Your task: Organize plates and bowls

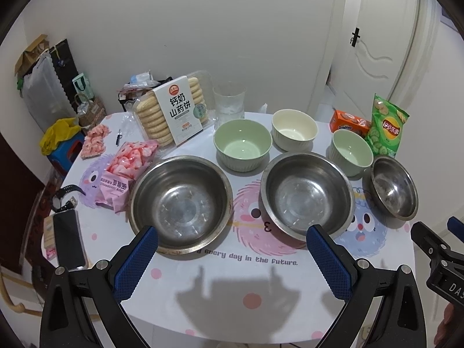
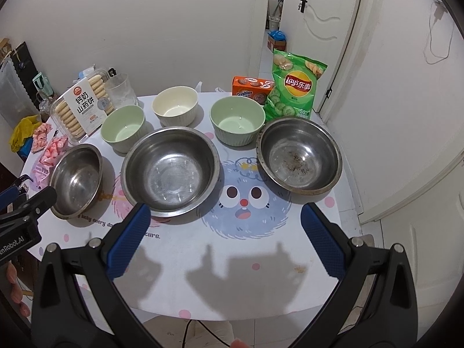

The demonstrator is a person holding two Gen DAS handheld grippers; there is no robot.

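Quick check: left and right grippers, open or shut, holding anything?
Left gripper: open, holding nothing.
Right gripper: open, holding nothing.

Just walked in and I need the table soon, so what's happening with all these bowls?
A person holds a gripper in each hand above the near edge of the table, and both the left gripper and right gripper are open and empty. Nothing has been stacked: three steel bowls sit separately in the front row, with two green bowls and a cream bowl separate behind them. Snack packs stand at the back.
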